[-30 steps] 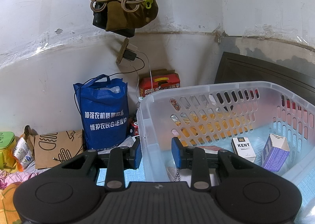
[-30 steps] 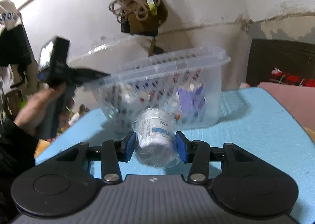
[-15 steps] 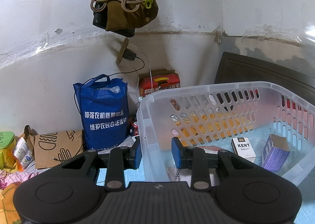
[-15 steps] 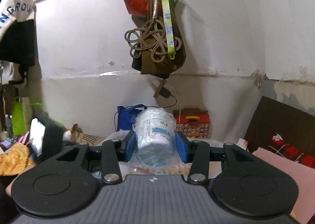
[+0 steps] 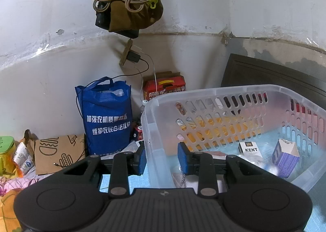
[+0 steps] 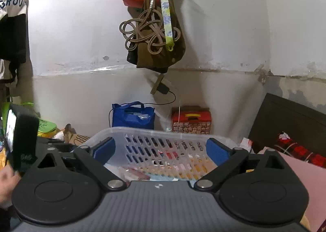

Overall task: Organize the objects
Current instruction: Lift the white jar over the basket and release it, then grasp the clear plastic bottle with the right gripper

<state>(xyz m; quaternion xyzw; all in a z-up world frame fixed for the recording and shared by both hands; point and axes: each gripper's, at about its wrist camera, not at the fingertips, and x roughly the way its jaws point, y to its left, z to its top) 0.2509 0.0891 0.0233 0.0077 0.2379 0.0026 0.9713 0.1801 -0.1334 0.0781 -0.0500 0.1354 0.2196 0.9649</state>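
Observation:
A clear plastic basket (image 5: 224,93) with slotted walls stands on a light blue mat. My left gripper (image 5: 161,156) is shut on the basket's near left wall, one finger outside and one inside. Inside lie a white KENT pack (image 5: 249,149), a purple carton (image 5: 285,156) and a blurred clear wrapped thing by the carton. My right gripper (image 6: 161,148) is open wide and empty, above the basket (image 6: 163,132). The wrapped white jar is not in the right wrist view.
A blue tote bag (image 5: 107,115), a red gift box (image 5: 164,87) and a brown paper bag (image 5: 59,150) stand by the wall. Ropes and bags (image 6: 152,32) hang above. A dark board (image 6: 289,121) and pink cloth (image 6: 305,181) lie right.
My right gripper rose from the mat to above the basket, opened and let go of the wrapped white jar. The left gripper and basket have hardly moved.

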